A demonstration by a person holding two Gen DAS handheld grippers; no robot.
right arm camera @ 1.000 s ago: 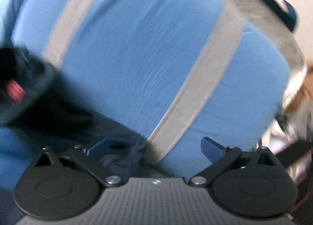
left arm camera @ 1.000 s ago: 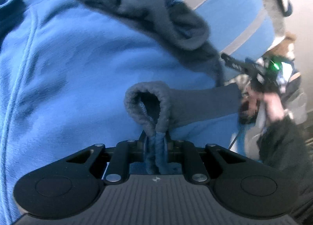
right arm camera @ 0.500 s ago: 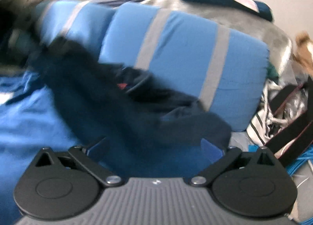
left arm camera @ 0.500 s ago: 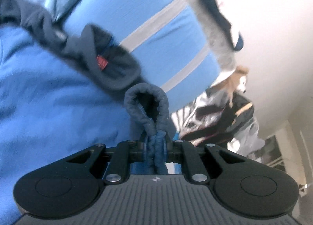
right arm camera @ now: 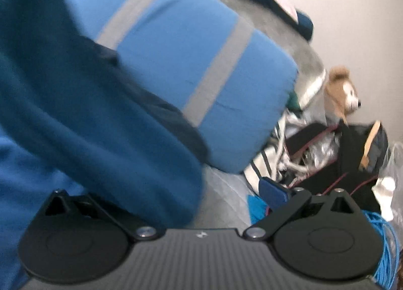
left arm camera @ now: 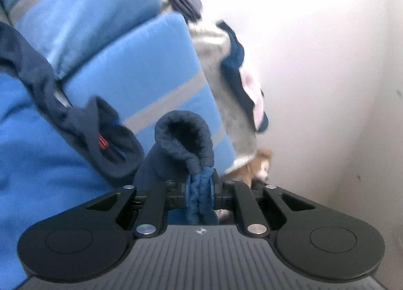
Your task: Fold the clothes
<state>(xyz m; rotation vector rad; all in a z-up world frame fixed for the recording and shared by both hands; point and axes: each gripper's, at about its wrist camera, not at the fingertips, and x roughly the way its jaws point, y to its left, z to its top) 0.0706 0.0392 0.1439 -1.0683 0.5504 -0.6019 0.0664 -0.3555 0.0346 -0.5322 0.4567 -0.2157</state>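
Note:
My left gripper [left arm camera: 200, 186] is shut on a bunched fold of the dark blue garment [left arm camera: 183, 136], which loops up above the pads. More of its navy edge, with a small red tag [left arm camera: 102, 142], trails off to the left over a bright blue fleece [left arm camera: 30, 154]. In the right wrist view my right gripper [right arm camera: 199, 189] stands wide open. Its right finger [right arm camera: 273, 190] shows bare. The left finger is hidden behind the hanging blue garment [right arm camera: 83, 113], which drapes across the left half of that view.
A blue pillow with grey stripes [right arm camera: 181, 45] lies behind the garment, with a grey blanket [left arm camera: 226, 88] and navy cloth beyond it. A stuffed toy dog [right arm camera: 340, 91], a black bag [right arm camera: 325, 164], striped cloth and a blue cord [right arm camera: 388, 244] crowd the right. A pale wall [left arm camera: 314, 63] stands close.
My left gripper has risen and tipped up toward the wall, still pinching the fold. The right gripper has pulled back from the pillow, and the garment now hangs over its left finger.

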